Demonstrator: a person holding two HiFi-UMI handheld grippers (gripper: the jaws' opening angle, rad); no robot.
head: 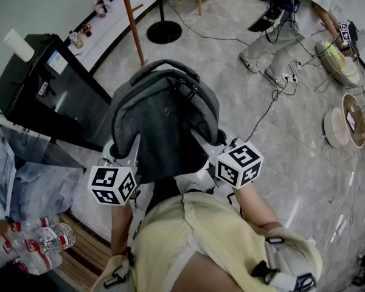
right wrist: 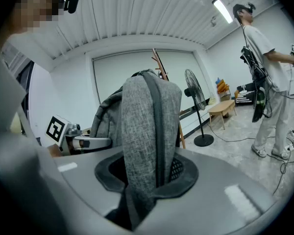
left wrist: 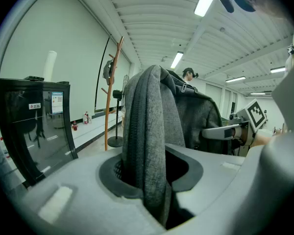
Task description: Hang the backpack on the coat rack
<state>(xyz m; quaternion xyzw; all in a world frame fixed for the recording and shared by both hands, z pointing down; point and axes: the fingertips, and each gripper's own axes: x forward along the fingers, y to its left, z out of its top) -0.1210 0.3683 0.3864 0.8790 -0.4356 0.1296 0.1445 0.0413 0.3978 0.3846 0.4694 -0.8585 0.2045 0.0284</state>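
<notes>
Both forearms reach forward from the chest, side by side, grippers tipped slightly down toward the coat rack (head: pixel 132 23). The left gripper (left wrist: pixel 147 173) sits on the near-left side of the backpack (head: pixel 161 120) as seen from the rack's far end. Its jaws pinch a thick band of grey backpack fabric with a dark ribbed edge, which runs up out of the jaw gap. The right gripper (right wrist: pixel 144 175) mirrors it on the other side, jaws clamped on a similar grey band with a dark stripe down its middle. The marker cubes on both face up at the head camera.

We see the backpack held up off the floor (head: pixel 243 120) between the two grippers, short of the coat rack and not touching it. Its rounded top and carry handle (head: pixel 164 66) point toward the rack's pole. The fabric is heathered grey with black trim and black zip lines, and the body is full and domed.

The rack is an orange-brown wooden pole with pegs near the top, standing just beyond the backpack. A black fan stand (head: pixel 164 30) sits right beside the rack.
</notes>
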